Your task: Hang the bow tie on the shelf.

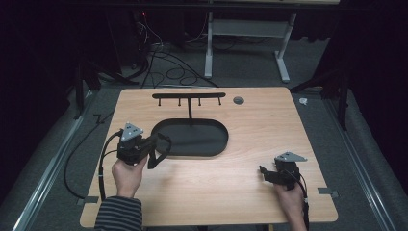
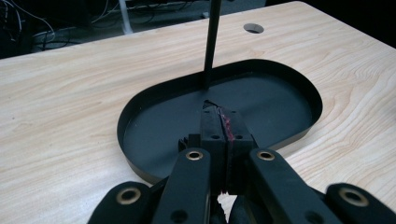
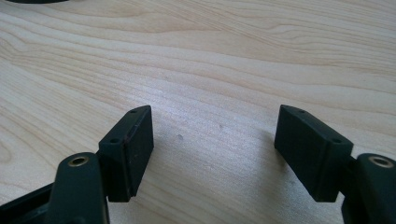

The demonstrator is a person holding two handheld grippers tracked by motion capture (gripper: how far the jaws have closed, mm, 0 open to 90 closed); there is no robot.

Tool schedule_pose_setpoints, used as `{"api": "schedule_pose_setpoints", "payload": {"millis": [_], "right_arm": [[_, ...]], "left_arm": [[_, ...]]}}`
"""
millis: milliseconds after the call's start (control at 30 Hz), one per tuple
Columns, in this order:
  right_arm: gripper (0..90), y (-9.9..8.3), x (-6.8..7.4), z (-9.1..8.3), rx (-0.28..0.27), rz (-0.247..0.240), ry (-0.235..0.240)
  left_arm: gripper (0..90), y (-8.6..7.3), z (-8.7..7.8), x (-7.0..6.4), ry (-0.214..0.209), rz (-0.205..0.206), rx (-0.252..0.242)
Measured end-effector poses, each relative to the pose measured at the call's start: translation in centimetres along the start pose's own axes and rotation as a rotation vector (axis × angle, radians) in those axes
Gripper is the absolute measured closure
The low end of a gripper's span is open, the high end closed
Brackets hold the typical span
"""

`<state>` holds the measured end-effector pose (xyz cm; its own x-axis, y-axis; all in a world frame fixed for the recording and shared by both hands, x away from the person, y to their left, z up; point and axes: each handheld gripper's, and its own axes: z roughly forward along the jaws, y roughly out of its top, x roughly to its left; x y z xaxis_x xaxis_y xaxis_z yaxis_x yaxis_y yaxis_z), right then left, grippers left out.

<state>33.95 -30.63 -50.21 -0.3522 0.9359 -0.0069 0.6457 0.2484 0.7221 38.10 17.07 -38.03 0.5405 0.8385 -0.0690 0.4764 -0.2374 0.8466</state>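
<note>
A black oval tray (image 1: 222, 144) lies in the middle of the wooden table (image 1: 260, 125), and a thin post rises from its far rim to a bar with several hooks (image 1: 188, 96). My left gripper (image 1: 161, 140) hovers over the tray's left end. In the left gripper view its jaws (image 2: 219, 114) are pressed together over the tray (image 2: 140, 100), short of the post (image 2: 211, 42). A thin red edge shows in the seam between them; what it belongs to cannot be told. My right gripper (image 1: 262, 171) rests low near the front right, and its jaws (image 3: 215, 135) stand wide apart over bare wood.
A round cable hole (image 1: 238, 100) sits in the table behind the tray, to the right of the hook bar. Cables trail from both grippers off the front edge. Beyond the table are a desk frame (image 1: 245, 29) and loose cables on the floor.
</note>
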Motion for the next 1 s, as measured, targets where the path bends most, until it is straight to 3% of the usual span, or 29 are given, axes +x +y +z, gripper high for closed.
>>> {"api": "schedule_pose_setpoints", "payload": {"millis": [1000], "right_arm": [[29.4,0.0,0.0,0.0,0.0,-0.001,0.003]], "left_arm": [[89.1,3.4,0.0,1.0,-0.01,0.001,-0.02]]}}
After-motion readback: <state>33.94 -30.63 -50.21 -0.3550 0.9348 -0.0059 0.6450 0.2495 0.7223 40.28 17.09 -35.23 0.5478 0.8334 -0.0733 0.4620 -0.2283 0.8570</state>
